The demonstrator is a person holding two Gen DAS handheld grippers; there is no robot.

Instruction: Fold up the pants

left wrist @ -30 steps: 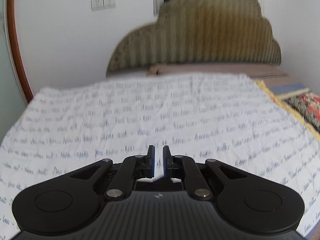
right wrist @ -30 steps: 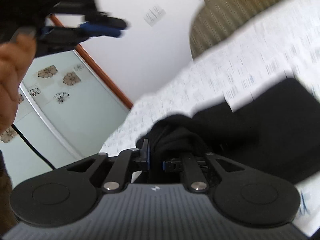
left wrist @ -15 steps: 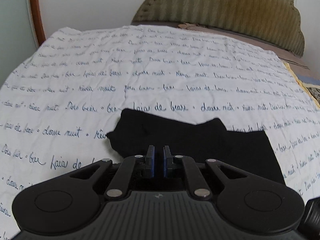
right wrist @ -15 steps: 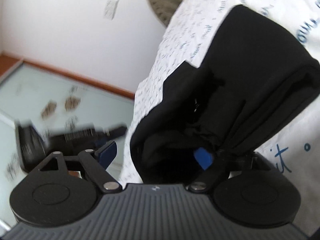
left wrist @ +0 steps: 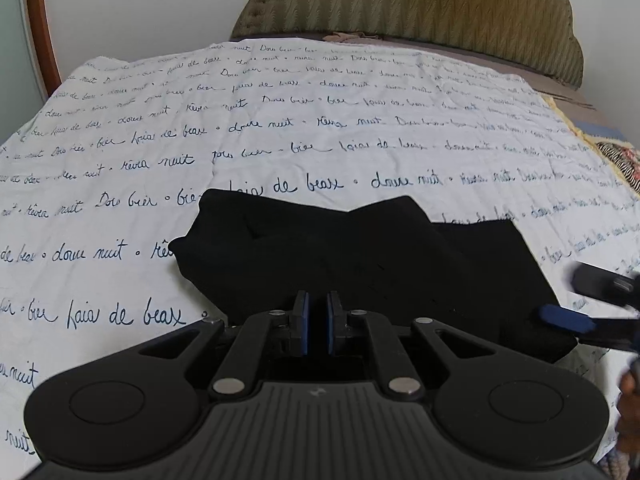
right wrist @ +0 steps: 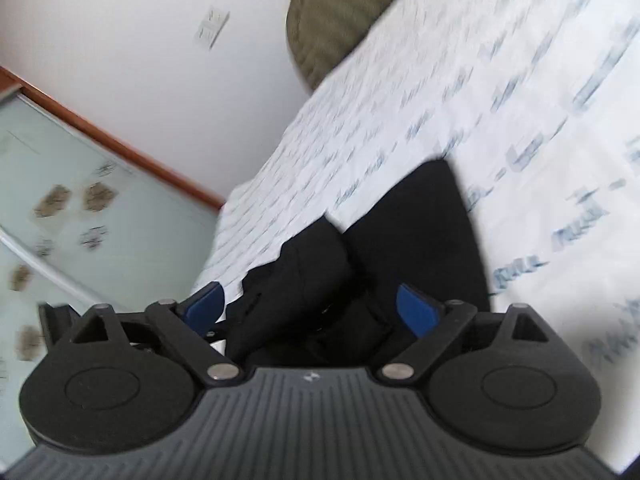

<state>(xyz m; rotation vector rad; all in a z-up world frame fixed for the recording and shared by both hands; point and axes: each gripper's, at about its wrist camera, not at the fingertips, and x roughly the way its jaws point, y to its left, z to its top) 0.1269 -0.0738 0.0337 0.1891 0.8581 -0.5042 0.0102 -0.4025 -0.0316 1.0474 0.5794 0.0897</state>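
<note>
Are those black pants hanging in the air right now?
No, the black pants lie in a folded heap flat on the white bedspread with the handwriting print, and nothing lifts them.

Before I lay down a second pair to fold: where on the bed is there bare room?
Free: the sheet between the black pants and the headboard, and left of the pants. Crowded: the pants' right edge, where the open right tool sits.

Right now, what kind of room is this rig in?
Most likely a bedroom. A bed with a white sheet printed in script, a padded headboard against the wall, and black pants lying on the sheet. A glass door with flower decals stands beside it.
</note>
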